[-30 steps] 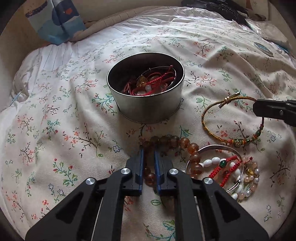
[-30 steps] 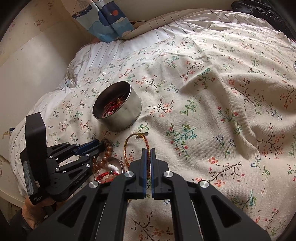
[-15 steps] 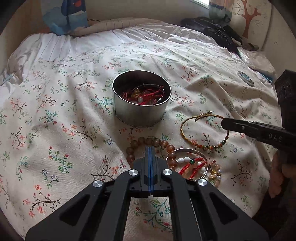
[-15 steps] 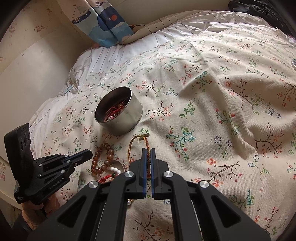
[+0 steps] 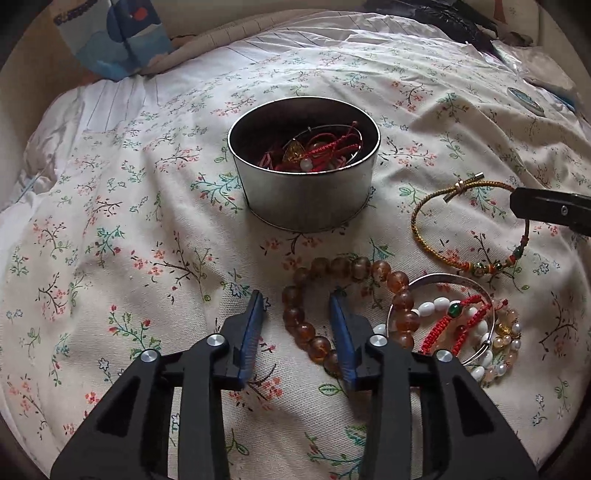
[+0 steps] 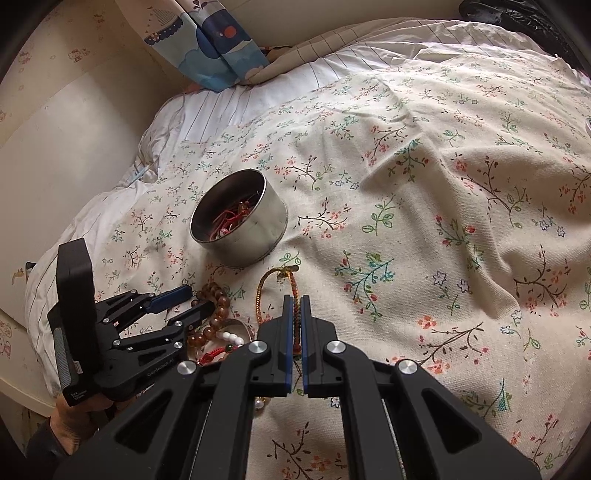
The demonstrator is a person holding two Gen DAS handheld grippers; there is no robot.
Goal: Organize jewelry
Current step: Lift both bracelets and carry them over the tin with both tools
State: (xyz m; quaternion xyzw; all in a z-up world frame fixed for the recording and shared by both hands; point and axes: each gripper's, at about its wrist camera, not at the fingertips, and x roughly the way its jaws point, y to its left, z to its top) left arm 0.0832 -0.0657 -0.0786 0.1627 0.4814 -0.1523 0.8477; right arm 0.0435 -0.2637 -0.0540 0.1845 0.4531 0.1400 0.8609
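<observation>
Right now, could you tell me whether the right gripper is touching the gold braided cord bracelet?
Touching. The right wrist view shows the right gripper shut on the gold braided cord bracelet, with the cord pinched between its blue pads.

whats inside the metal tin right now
The metal tin holds a tangle of red cord bracelets, with a gold charm and a pale bead showing. Anything lower down is hidden by the cords and the near wall.

Bed covered by floral-print sheet; white striped pillow at far end. Blue cartoon-print curtain hangs beyond. Dark bundle at far right.
</observation>
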